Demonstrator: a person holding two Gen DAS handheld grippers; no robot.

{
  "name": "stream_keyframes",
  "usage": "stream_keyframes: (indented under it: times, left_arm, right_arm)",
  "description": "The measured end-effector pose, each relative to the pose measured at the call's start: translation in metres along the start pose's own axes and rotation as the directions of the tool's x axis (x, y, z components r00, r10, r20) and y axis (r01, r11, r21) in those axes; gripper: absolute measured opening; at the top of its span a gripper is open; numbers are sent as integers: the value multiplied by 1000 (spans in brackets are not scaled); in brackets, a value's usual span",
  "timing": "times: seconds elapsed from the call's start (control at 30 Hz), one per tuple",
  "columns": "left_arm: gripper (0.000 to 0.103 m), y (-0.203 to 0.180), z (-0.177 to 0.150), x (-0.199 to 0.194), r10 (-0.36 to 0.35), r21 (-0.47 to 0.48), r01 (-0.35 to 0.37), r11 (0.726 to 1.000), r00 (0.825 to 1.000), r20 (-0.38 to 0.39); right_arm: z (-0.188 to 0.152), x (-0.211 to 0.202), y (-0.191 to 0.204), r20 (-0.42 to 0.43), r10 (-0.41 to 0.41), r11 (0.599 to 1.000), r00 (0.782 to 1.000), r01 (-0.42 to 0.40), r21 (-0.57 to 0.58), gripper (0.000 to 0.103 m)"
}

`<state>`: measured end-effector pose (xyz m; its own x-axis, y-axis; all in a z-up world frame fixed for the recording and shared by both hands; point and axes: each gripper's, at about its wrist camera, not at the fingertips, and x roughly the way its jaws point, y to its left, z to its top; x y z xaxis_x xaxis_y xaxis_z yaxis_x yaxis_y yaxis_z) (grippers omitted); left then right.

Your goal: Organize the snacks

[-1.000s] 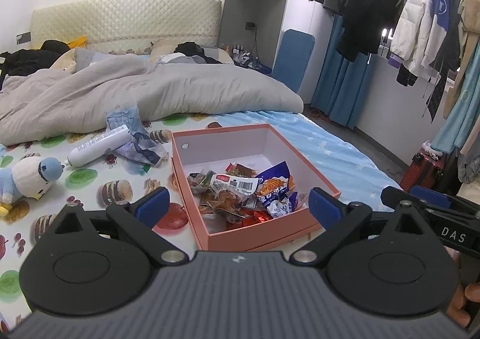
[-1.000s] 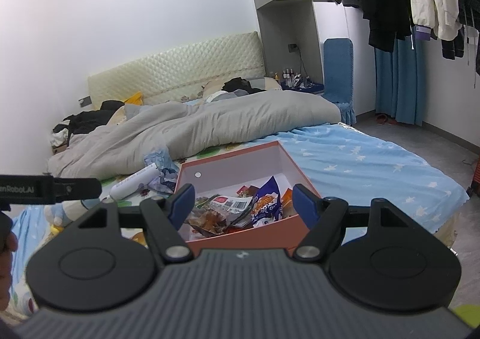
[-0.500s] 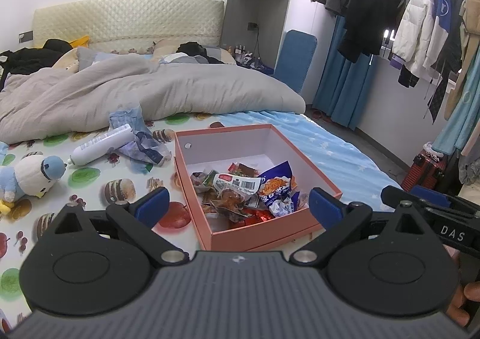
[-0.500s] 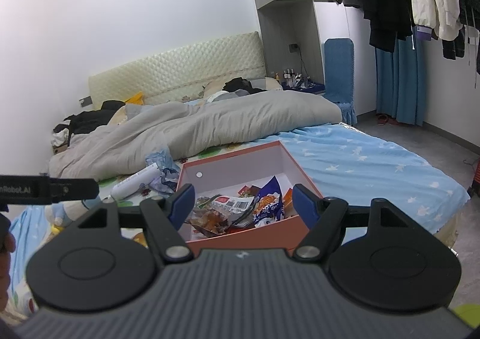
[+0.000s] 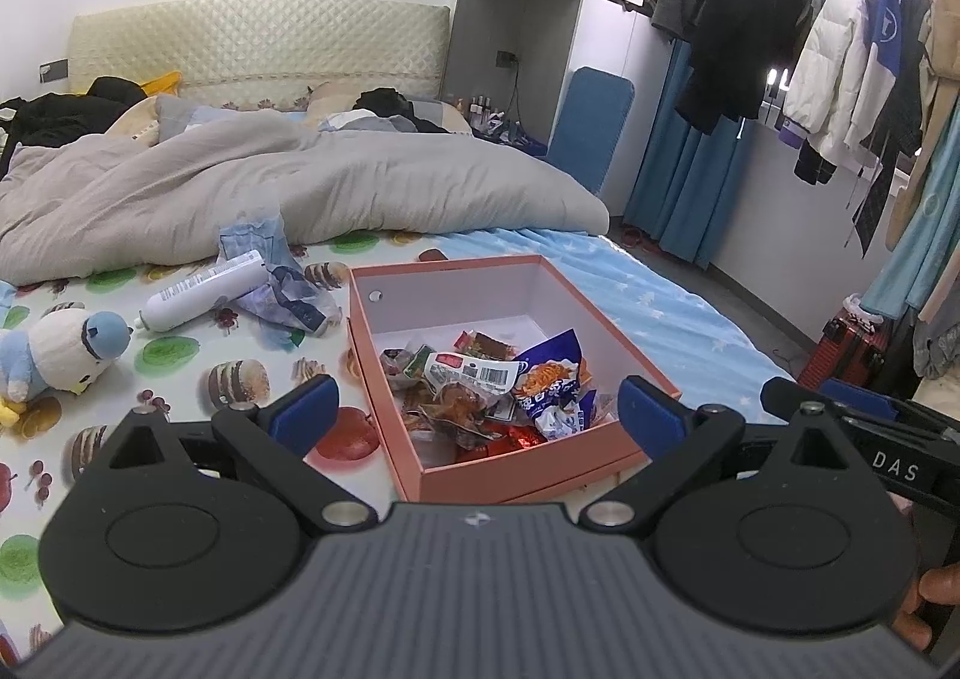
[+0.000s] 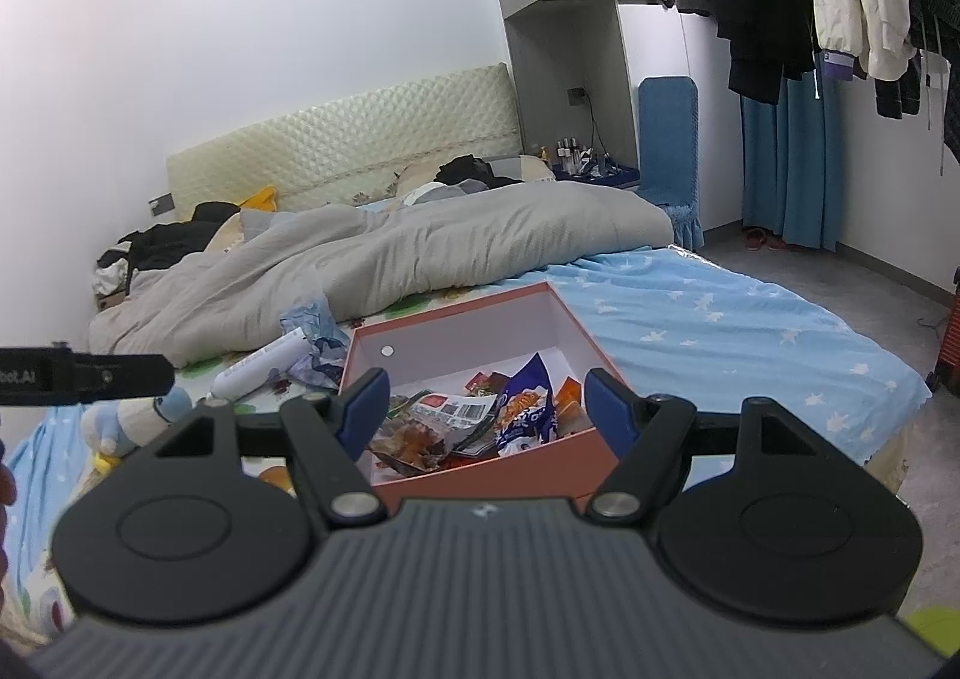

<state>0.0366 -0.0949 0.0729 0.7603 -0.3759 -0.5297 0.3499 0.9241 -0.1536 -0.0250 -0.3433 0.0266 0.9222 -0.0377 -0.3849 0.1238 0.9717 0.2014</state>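
Note:
An open salmon-pink box [image 5: 606, 319] lies on the bed, with a pile of snack packets [image 5: 489, 388] in its near half; a blue chip bag [image 5: 549, 373] stands out. The box [image 6: 576, 322] and snacks [image 6: 480, 427] also show in the right wrist view. My left gripper [image 5: 477, 409] is open and empty, held in front of and above the box's near edge. My right gripper [image 6: 486, 409] is open and empty, also in front of the box. Part of the right gripper [image 5: 870, 427] shows at the right of the left view.
A white tube [image 5: 204, 292], crumpled blue wrappers [image 5: 282, 295] and a plush penguin [image 5: 60, 349] lie left of the box on the fruit-print sheet. A grey duvet [image 5: 300, 193] lies behind. Clothes hang at the right [image 5: 840, 48]; a red suitcase [image 5: 852, 349] stands on the floor.
Both views have shifted very slightly; the box sits a little nearer in the left view. Both grippers stay open and empty. Nothing on the bed has moved.

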Motion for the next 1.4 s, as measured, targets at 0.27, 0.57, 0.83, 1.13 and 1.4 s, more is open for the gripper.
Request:
stream_keyframes:
  times: [0.27,0.57,0.83,1.13,1.4]
  left_arm:
    - [101,0,0,0,6,-1,-6,1000,1000,-1]
    - [101,0,0,0,10,-3,-10,1000,1000,-1]
    - [101,1,-1,3,20,-4,-20,1000,1000,-22]
    - [101,-1,-3,5,21,-1,-21,1000,999,-30]
    - [101,-3,-5,5,21,12,-21,1000,999,-28]
  right_arm:
    - [1,2,1,0,-2,1000,1000,2,0,74]
    - [-1,4,1,-7,2,1000,1000,-2,-3,74]
    - [0,4,1,-8,0,1000,1000,0,-3,74]
    - [0,4,1,-7,0,1000,1000,0,-3,74]
    - [-1,3,1,-10,1,1000,1000,-1,-1,74]
